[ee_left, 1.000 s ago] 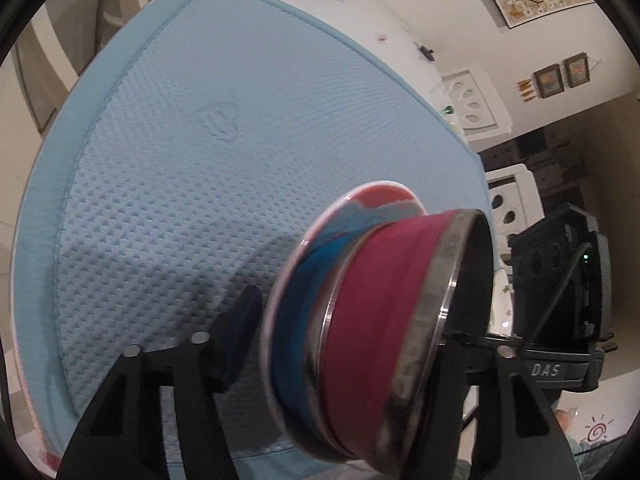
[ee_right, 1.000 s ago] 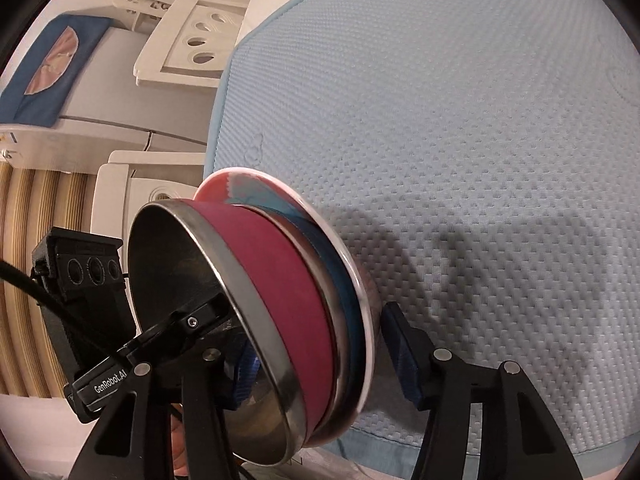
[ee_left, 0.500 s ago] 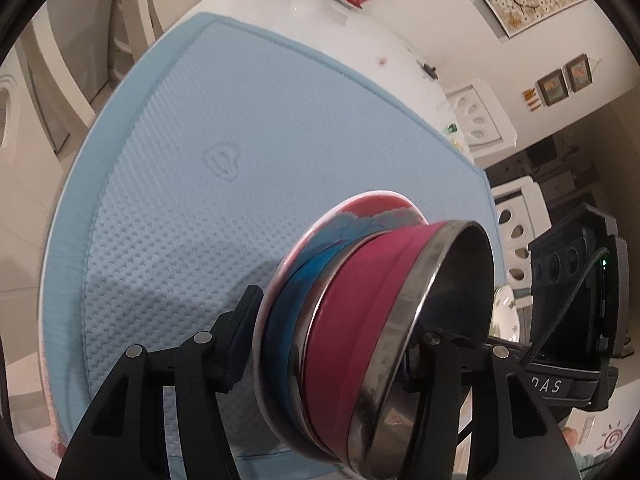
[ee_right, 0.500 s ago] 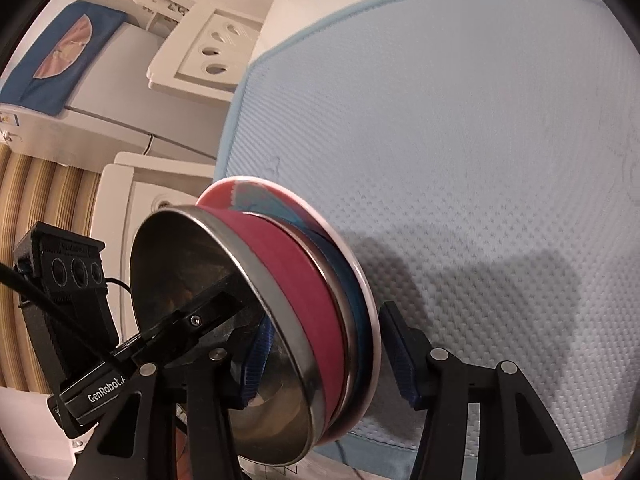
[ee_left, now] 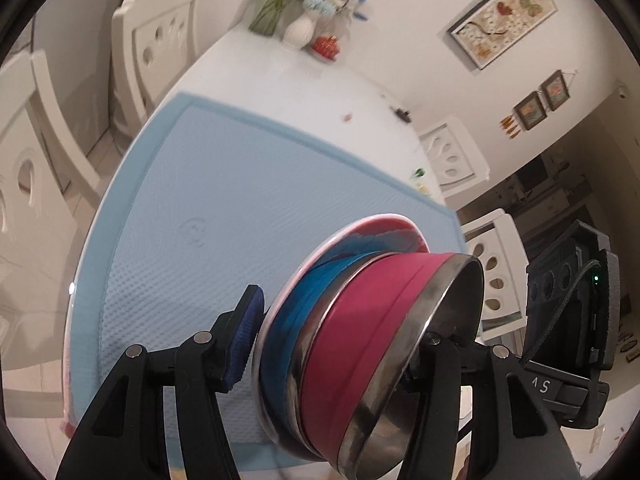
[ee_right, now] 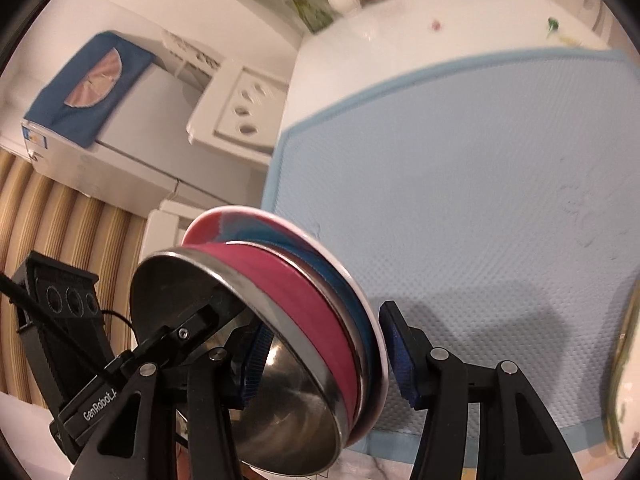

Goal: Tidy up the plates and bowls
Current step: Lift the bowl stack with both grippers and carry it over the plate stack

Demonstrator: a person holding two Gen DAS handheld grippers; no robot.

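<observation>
A stack of a pink-sided steel bowl (ee_left: 360, 336) nested in a blue-sided steel bowl (ee_left: 288, 320) on a white-rimmed plate (ee_left: 360, 226) hangs in the air above the light blue mat (ee_left: 224, 184). My left gripper (ee_left: 332, 344) is shut on the stack from one side. My right gripper (ee_right: 324, 352) is shut on it from the other side; there the pink bowl (ee_right: 288, 280) and plate (ee_right: 320, 240) show too. The stack is tilted on edge in both views. Each gripper's body shows in the other's view.
The mat (ee_right: 460, 200) lies on a white table (ee_left: 288, 80). A vase of flowers (ee_left: 300, 28) and a small red item (ee_left: 326, 46) stand at the table's far end. White chairs (ee_left: 152, 40) stand around it. A plate edge (ee_right: 624, 380) shows at the right.
Both grippers have lifted the stack higher above the mat and pulled back; more of the table's far end and the room now shows.
</observation>
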